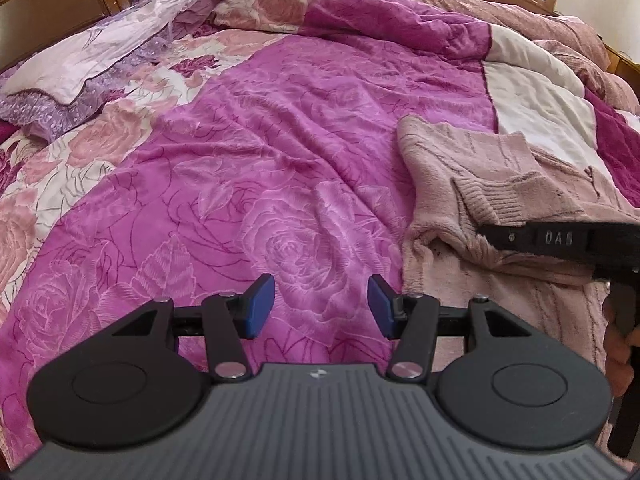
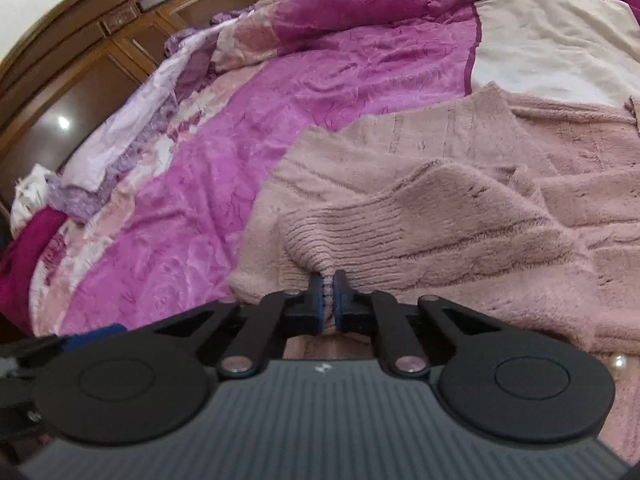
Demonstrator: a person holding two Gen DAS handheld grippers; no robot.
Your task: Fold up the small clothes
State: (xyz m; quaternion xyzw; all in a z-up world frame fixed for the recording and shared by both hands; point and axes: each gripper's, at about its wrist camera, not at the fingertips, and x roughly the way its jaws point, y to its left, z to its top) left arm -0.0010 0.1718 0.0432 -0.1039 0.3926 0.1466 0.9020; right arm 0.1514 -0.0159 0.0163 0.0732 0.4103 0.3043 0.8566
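A fuzzy pale-pink knit sweater (image 2: 460,184) lies on the magenta rose-patterned bedspread (image 1: 260,160); it also shows at the right of the left wrist view (image 1: 460,168). My right gripper (image 2: 329,292) is shut on the ribbed cuff of a sleeve (image 2: 384,232), which lies folded over the sweater body. In the left wrist view the right gripper (image 1: 552,240) shows from the side, with the cuff in it. My left gripper (image 1: 322,306) is open and empty above bare bedspread, left of the sweater.
A lilac pillow (image 1: 80,68) lies at the far left by the dark wooden headboard (image 2: 80,60). A rumpled pink and white quilt (image 1: 532,92) is heaped behind the sweater. A pearl button (image 2: 618,360) shows at the sweater's right edge.
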